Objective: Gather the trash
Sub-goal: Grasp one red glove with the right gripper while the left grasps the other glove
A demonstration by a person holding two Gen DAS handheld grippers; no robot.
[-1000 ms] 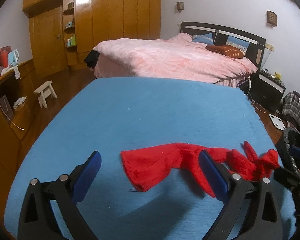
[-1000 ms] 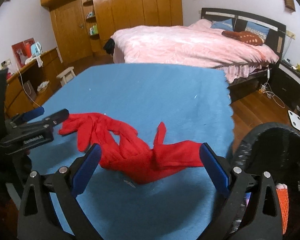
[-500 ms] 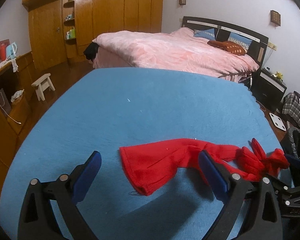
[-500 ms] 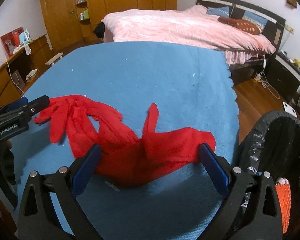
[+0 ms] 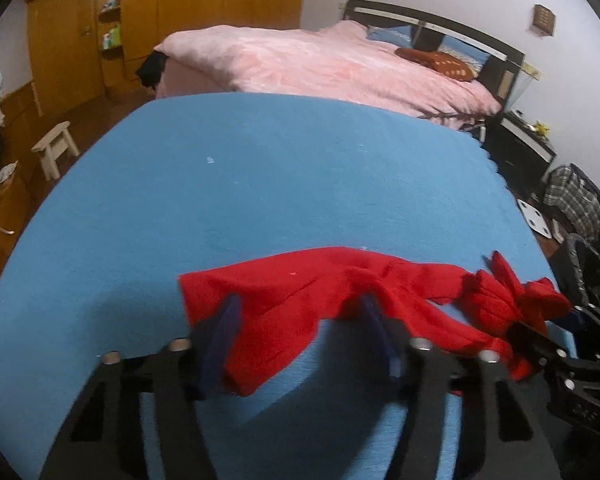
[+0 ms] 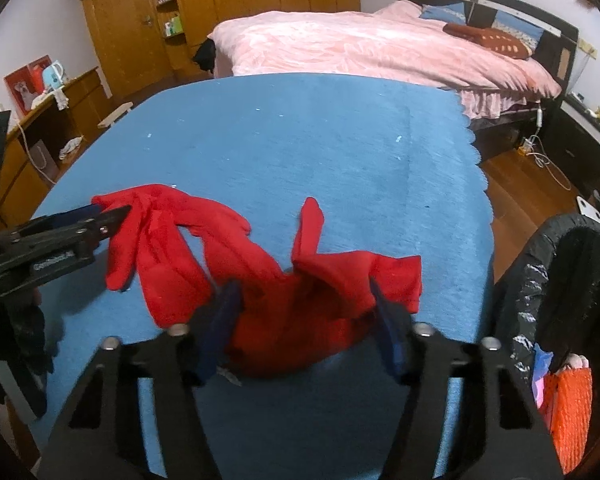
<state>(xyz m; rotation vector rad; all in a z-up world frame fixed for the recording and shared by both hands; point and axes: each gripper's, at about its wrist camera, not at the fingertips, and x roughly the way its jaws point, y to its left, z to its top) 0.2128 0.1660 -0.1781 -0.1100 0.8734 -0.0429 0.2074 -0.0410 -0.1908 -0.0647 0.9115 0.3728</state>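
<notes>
- Both grippers have dropped onto two red gloves (image 6: 260, 276) since earlier.
- Left gripper (image 5: 304, 336) and right gripper (image 6: 304, 320) straddle fabric, jaws spread.
- One black bin (image 6: 572, 280) stands right.

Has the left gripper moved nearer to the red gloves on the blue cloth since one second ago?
Yes. The left gripper has gone forward: its fingers, apart, now flank the cuff end of the red gloves, which lie in the same place on the blue cloth.
</notes>
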